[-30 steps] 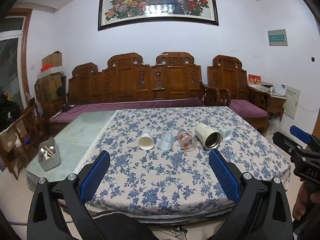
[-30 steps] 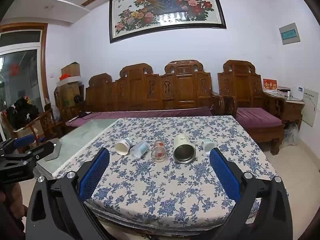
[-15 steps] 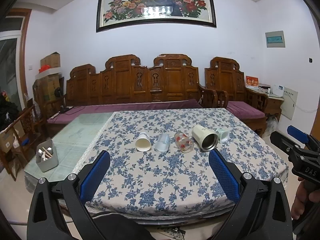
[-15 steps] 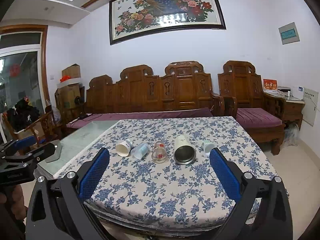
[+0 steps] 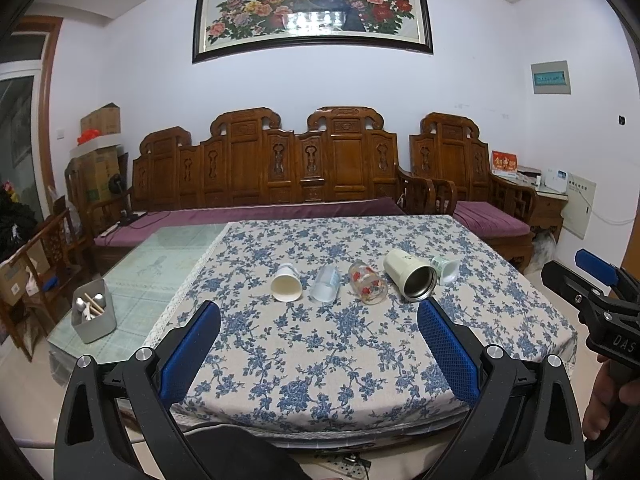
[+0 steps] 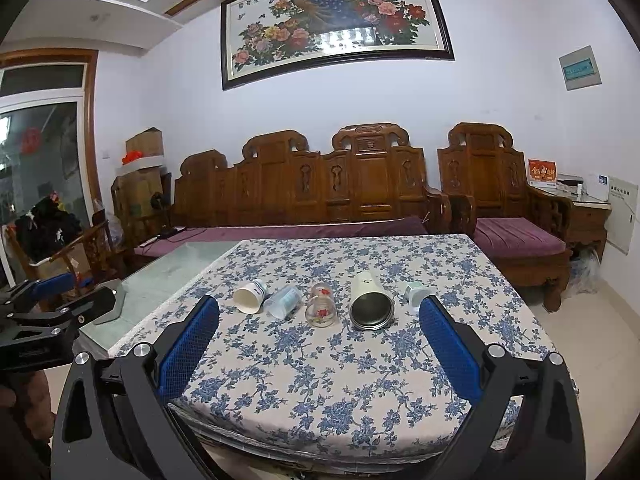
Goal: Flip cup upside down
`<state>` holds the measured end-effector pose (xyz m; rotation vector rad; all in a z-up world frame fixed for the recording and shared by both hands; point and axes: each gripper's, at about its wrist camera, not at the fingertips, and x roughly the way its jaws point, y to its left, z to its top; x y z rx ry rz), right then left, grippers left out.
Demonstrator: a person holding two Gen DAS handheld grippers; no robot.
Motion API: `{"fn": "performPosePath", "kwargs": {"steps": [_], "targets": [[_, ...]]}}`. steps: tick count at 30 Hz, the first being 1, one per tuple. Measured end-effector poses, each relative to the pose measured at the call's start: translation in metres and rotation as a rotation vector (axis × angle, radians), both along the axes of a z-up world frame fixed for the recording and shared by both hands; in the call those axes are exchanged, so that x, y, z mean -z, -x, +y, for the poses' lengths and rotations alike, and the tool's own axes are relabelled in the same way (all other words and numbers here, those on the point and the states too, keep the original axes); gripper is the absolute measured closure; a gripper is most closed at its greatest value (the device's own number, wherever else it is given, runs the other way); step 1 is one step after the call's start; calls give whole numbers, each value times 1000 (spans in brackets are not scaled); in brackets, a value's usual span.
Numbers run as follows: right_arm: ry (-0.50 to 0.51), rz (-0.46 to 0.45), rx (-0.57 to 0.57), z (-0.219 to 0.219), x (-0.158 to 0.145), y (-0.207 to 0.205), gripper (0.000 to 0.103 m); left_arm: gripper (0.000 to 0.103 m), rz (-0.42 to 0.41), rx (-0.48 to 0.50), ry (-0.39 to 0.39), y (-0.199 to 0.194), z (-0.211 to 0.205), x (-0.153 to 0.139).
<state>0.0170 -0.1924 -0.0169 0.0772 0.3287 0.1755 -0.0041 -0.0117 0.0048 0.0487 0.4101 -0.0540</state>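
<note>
Several cups lie on their sides in a row on the blue floral tablecloth [image 5: 320, 344]: a white paper cup [image 5: 286, 283], a clear plastic cup [image 5: 327, 283], a glass with red flowers [image 5: 367, 282], a cream steel-lined tumbler [image 5: 409, 275] and a small pale green cup [image 5: 445, 269]. The same row shows in the right wrist view: paper cup [image 6: 250, 296], plastic cup [image 6: 283, 301], flowered glass [image 6: 321, 305], tumbler [image 6: 370, 302], green cup [image 6: 415, 293]. My left gripper [image 5: 318, 334] and right gripper [image 6: 318, 330] are open and empty, well short of the cups.
A grey utensil box [image 5: 93, 312] stands on the bare glass part of the table at the left. A carved wooden sofa [image 5: 280, 172] runs behind the table. The right gripper shows at the right edge of the left wrist view [image 5: 600, 296].
Both views have shifted slightly; the table and cups sit a little farther off. The cups have not moved and both grippers stay open.
</note>
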Motion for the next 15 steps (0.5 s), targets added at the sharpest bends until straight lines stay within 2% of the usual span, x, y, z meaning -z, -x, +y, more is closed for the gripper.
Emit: {"fn": "performPosePath", "kwargs": {"steps": [15], "targets": [[-1,-2,0,3,0,0,2,8,2,0,-2,0,2,0]]}}
